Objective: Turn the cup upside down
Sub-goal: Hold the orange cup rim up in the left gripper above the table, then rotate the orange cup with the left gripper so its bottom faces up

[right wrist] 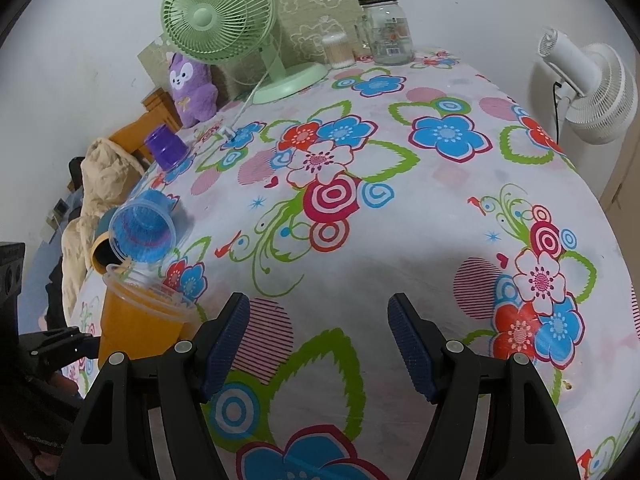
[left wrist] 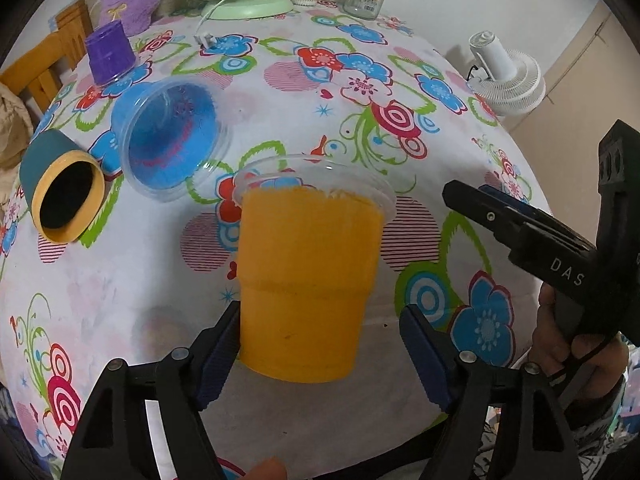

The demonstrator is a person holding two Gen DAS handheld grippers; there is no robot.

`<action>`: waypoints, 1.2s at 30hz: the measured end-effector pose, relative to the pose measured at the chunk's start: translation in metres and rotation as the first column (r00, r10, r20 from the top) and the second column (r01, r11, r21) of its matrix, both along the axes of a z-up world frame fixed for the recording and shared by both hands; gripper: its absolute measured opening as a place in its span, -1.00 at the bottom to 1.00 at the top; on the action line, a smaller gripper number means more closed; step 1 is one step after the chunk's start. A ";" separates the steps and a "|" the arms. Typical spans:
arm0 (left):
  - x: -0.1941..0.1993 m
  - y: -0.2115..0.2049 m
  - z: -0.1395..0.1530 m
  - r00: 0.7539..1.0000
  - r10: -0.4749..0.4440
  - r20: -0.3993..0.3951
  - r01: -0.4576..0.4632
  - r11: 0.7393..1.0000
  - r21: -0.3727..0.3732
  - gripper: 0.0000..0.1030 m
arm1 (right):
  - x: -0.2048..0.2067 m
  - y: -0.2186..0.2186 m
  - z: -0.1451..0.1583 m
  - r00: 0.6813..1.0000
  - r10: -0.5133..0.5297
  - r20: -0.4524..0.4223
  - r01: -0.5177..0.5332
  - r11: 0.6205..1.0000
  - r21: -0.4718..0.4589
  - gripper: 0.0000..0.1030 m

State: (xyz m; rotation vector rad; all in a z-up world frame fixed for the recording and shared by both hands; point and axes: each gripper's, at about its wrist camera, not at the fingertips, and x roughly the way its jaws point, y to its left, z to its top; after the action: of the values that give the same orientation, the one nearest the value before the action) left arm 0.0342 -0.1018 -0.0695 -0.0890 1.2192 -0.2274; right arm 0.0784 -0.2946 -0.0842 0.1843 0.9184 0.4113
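An orange plastic cup (left wrist: 308,280) stands upright on the flowered tablecloth between the fingers of my left gripper (left wrist: 320,352). The jaws are open; the left pad (left wrist: 218,356) touches the cup's side and the right pad (left wrist: 424,352) stands apart from it. The cup also shows at the lower left of the right wrist view (right wrist: 140,320). My right gripper (right wrist: 318,344) is open and empty above the cloth, to the right of the cup; it shows in the left wrist view (left wrist: 520,228).
A blue cup (left wrist: 172,140) and a teal-and-yellow cup (left wrist: 60,192) lie on their sides at the left. A purple cup (left wrist: 110,54) stands upside down behind them. A green fan (right wrist: 228,24), a glass jar (right wrist: 386,28) and a plush toy (right wrist: 192,88) stand at the back. A white fan (right wrist: 588,84) is off the table's right edge.
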 end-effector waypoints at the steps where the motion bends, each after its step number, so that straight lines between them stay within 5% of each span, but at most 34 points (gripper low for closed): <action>1: 0.000 0.000 0.000 1.000 0.001 0.001 -0.001 1.000 0.001 0.47 | 0.000 0.001 0.000 1.000 0.002 0.002 -0.002 1.000 -0.003 0.44; 5: 0.002 0.001 -0.001 1.000 0.004 0.000 -0.004 1.000 0.013 0.10 | -0.001 0.002 0.001 1.000 0.003 0.004 -0.003 1.000 -0.007 0.44; 36: 0.011 -0.006 0.057 0.997 -0.001 0.075 -0.005 0.997 0.074 0.10 | -0.014 0.001 0.002 1.000 0.026 0.010 -0.026 0.999 -0.018 0.44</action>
State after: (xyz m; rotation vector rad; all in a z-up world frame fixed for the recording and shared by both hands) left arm 0.0453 -0.1080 -0.0127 -0.0171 1.1515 -0.1819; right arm 0.0646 -0.2937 -0.0818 0.1540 0.9152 0.4279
